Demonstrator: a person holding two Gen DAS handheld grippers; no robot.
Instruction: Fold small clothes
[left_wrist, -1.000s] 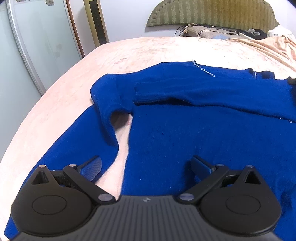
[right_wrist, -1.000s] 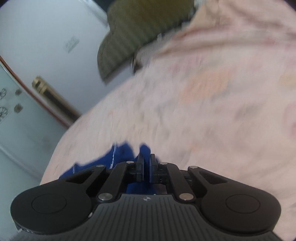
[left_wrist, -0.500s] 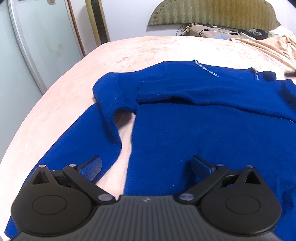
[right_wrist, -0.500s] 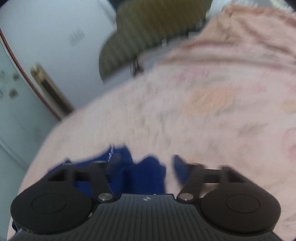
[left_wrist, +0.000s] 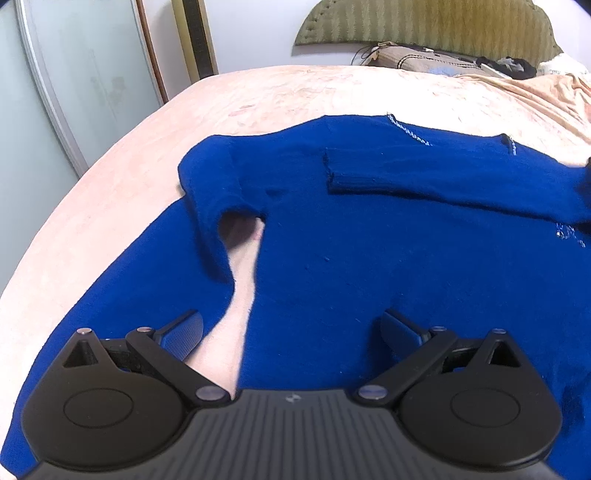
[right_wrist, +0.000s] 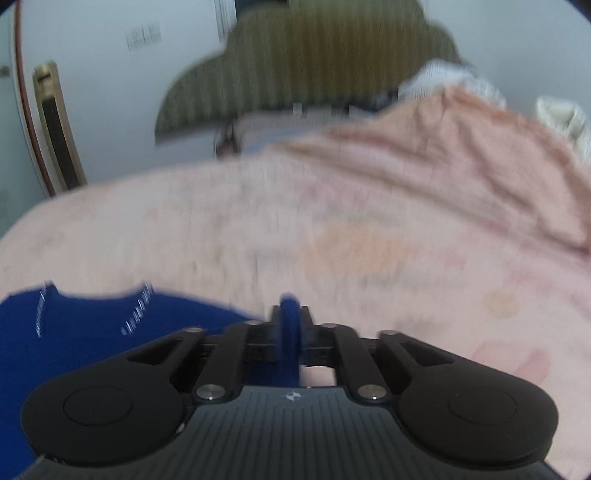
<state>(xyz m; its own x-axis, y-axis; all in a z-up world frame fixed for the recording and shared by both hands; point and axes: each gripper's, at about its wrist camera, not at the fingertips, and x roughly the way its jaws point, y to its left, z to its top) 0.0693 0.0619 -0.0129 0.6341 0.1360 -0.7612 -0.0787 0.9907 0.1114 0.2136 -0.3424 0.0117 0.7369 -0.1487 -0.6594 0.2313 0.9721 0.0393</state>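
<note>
Looking down my left gripper (left_wrist: 291, 332), I see its two blue-padded fingers (left_wrist: 184, 332) spread wide apart with nothing clamped, hanging just above the deep blue knitted sweater (left_wrist: 388, 240). That sweater lies spread on the pale pink bedspread (left_wrist: 295, 88), one sleeve (left_wrist: 443, 177) folded flat across the chest, the other sleeve (left_wrist: 207, 206) bent down along the side with a gap of bedspread showing beside the body panel. A thin line of silvery beading (left_wrist: 408, 131) trims the neckline at the far edge.

On my right gripper (right_wrist: 290, 325) the view is blurred, but the jaws are narrowing and a fold of the same blue knit (right_wrist: 290, 332) stands pinched between the pads. The rest of the blue knit lies to the left (right_wrist: 92, 332), on the bedspread (right_wrist: 369, 229).

Beyond the bed stands an olive green striped upholstered headboard (left_wrist: 424, 26), with a rumpled peach blanket (right_wrist: 461, 155) heaped near it and a frosted glass sliding door (left_wrist: 74, 92) to the left.
</note>
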